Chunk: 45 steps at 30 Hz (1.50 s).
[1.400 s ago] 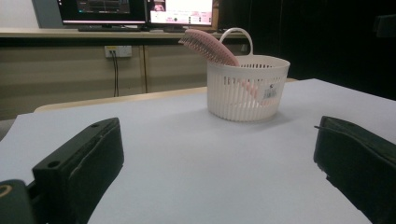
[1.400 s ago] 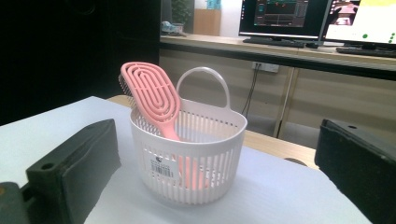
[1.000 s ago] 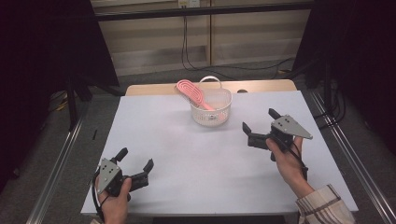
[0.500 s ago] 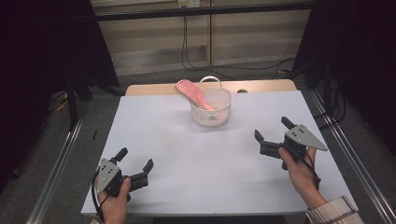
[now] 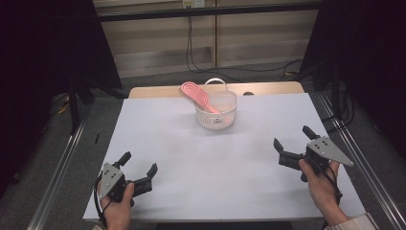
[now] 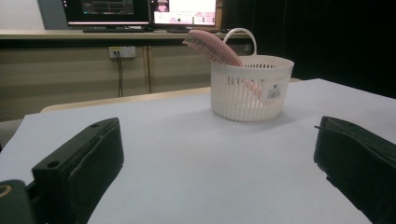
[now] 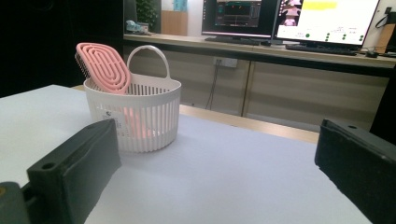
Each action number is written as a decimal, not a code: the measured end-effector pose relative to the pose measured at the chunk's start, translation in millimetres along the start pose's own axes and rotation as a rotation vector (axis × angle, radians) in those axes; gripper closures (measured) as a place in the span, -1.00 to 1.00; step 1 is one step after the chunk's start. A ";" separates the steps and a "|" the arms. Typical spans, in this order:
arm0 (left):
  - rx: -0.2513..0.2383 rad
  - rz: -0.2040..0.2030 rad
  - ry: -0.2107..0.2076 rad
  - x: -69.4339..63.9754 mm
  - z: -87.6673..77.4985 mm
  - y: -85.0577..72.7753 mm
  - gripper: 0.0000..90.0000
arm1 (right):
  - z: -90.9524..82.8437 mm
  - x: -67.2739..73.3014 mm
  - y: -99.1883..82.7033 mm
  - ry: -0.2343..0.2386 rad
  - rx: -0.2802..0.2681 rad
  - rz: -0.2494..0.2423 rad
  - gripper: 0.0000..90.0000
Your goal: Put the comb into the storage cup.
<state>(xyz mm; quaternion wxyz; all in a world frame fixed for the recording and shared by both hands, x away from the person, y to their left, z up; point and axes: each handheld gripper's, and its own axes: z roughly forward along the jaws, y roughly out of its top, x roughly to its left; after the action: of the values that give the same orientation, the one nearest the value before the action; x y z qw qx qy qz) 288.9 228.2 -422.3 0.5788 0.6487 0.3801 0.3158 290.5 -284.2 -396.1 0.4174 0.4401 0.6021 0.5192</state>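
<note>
A white slatted basket with a loop handle stands at the far middle of the white table. A pink brush leans in it, its head sticking out over the left rim. The basket and brush lie ahead of my left gripper; the basket and brush lie ahead and left of my right one. My left gripper rests open near the front left corner, holding nothing. My right gripper hovers open near the right edge, holding nothing.
A wooden tabletop edge shows behind the white surface. Metal rails run along both sides of the table. Monitors stand on a bench beyond. Cables hang at the back wall.
My right gripper has drawn back from near the basket toward the right front of the table, staying open. The left gripper has not moved.
</note>
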 end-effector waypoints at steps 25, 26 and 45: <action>-0.003 0.002 0.000 -0.6 -1.1 0.3 -0.96 | -34.7 -9.9 -13.7 -0.030 0.001 0.011 -1.00; -0.003 -0.001 0.000 -0.6 -1.2 0.2 -0.96 | -36.2 -10.4 -14.4 -0.027 0.004 0.011 -1.00; -0.001 -0.006 0.018 -0.9 -5.4 -0.3 -0.96 | -61.6 -24.5 -34.1 -0.094 0.035 0.005 -1.00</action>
<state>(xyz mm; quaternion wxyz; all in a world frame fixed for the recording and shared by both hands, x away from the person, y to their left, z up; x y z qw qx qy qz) 283.7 230.2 -421.8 0.5766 0.6445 0.3872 0.3197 234.6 -326.2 -421.8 0.4363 0.4726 0.5897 0.4884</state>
